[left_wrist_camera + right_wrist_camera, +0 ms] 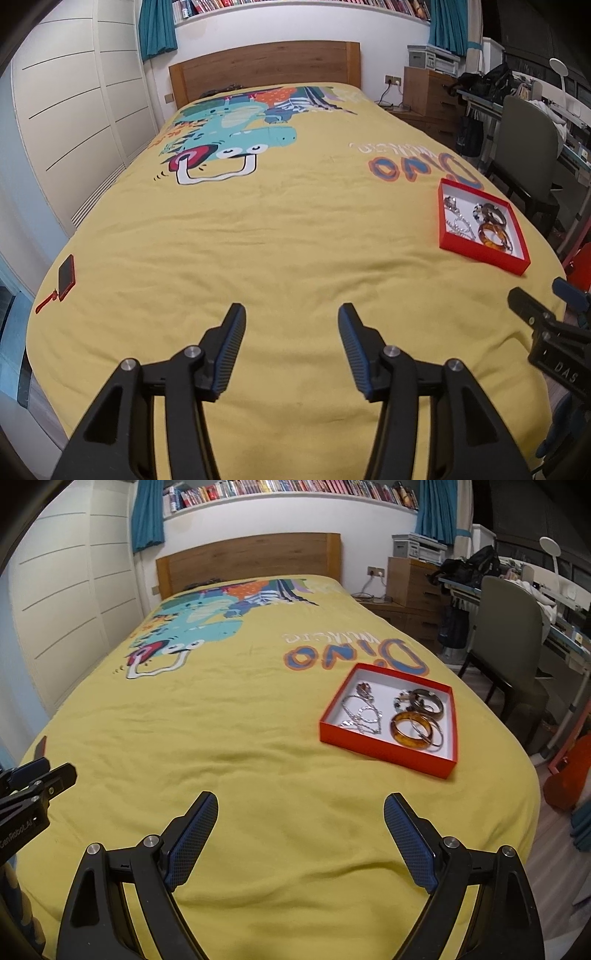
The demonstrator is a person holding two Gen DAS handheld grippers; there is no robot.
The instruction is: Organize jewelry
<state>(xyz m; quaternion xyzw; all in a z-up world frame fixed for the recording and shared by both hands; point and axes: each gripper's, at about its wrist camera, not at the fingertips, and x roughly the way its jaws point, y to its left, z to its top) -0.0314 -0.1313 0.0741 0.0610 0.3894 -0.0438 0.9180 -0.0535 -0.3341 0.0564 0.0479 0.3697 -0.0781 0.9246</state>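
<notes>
A shallow red box [384, 747] with a white inside lies on the yellow bedspread [240, 746], ahead and right of my right gripper; it also shows in the left wrist view [484, 256]. In it lie an amber bangle [410, 728], a dark bangle [428, 700], thin rings, and silver chains [364, 714]. My right gripper [300, 805] is open and empty above the bed's near end. My left gripper [291, 317] is open and empty, left of the right one, which shows at the left wrist view's right edge [543, 317].
A red phone with a strap [66, 273] lies at the bed's left edge. White wardrobe doors [74, 110] stand on the left. A chair [506, 635], a desk and wooden drawers [410, 581] stand right of the bed. The wooden headboard [247, 559] is at the far end.
</notes>
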